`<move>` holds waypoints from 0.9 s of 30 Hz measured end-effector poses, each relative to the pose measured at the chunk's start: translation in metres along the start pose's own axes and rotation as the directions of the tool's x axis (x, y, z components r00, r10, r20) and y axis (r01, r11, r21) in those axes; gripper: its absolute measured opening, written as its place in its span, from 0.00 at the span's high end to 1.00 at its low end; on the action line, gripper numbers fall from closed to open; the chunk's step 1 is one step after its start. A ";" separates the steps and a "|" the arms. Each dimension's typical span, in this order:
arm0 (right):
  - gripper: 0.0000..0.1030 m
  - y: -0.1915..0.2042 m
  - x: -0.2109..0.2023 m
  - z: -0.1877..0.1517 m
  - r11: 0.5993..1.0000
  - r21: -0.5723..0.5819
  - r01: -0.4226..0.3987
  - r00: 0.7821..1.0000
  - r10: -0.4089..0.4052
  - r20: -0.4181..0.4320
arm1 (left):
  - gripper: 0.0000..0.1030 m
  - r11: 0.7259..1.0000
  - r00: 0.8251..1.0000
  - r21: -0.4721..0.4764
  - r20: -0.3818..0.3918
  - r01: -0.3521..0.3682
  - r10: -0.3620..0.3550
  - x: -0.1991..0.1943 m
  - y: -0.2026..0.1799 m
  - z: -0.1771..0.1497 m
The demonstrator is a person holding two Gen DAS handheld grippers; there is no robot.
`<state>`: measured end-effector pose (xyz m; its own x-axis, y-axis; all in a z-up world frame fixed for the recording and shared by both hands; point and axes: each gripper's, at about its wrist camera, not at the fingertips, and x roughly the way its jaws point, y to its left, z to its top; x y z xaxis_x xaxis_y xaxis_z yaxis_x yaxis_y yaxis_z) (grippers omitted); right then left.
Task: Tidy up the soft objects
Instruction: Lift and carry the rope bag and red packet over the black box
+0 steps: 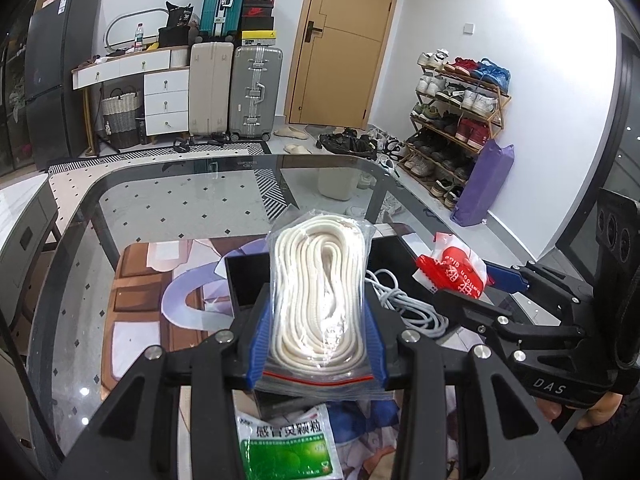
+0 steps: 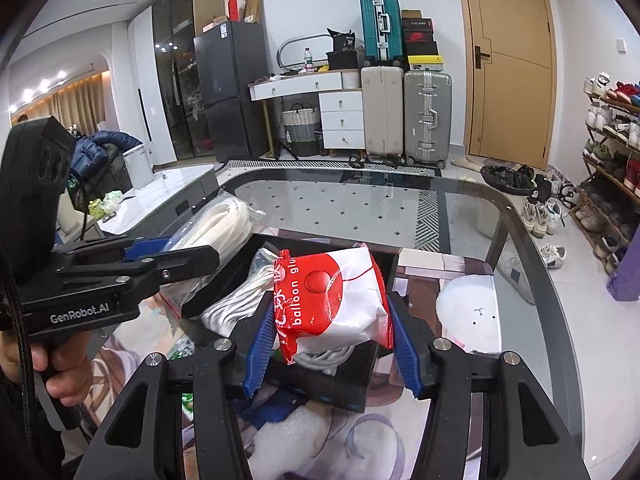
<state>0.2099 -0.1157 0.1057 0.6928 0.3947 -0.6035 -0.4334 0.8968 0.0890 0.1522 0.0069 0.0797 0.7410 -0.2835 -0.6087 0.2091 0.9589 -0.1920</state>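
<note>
My left gripper [image 1: 318, 336] is shut on a clear zip bag of white rope [image 1: 320, 292] and holds it above a black box [image 1: 244, 280]. The bag also shows in the right wrist view [image 2: 228, 224], with the left gripper [image 2: 168, 254] at the left. My right gripper [image 2: 330, 344] is shut on a red and white balloon glue packet [image 2: 336, 300] over the same black box [image 2: 352, 388]. A grey-white coiled cable [image 2: 236, 300] lies inside the box; it also shows in the left wrist view [image 1: 404, 304]. The packet [image 1: 452, 268] and right gripper [image 1: 480, 284] appear at the right there.
A glass table [image 1: 160, 200] carries a printed mat [image 1: 136, 300]. A green medicine sachet [image 1: 288, 444] lies near the front. A white plush [image 2: 468, 312] lies right of the box. Suitcases [image 1: 232, 92], a door and a shoe rack [image 1: 452, 120] stand beyond.
</note>
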 end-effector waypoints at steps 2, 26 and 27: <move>0.48 -0.001 0.006 0.003 1.000 0.001 0.014 1.000 -0.014 -0.008 | 0.62 1.000 1.000 0.000 -0.001 -0.001 0.001 0.002 0.001 0.001; 0.48 -0.008 0.050 0.009 0.998 -0.055 0.024 0.998 -0.028 -0.062 | 0.62 0.999 0.998 0.040 -0.048 -0.026 0.028 0.036 0.006 0.002; 0.48 -0.007 0.051 0.009 0.998 -0.059 0.026 0.998 -0.030 -0.063 | 0.62 0.999 0.998 0.039 -0.051 -0.028 0.030 0.037 0.006 0.001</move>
<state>0.2539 -0.1000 0.0813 0.6677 0.3546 -0.6545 -0.4486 0.8934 0.0263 0.1817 0.0023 0.0573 0.7134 -0.2554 -0.6526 0.2134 0.9662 -0.1447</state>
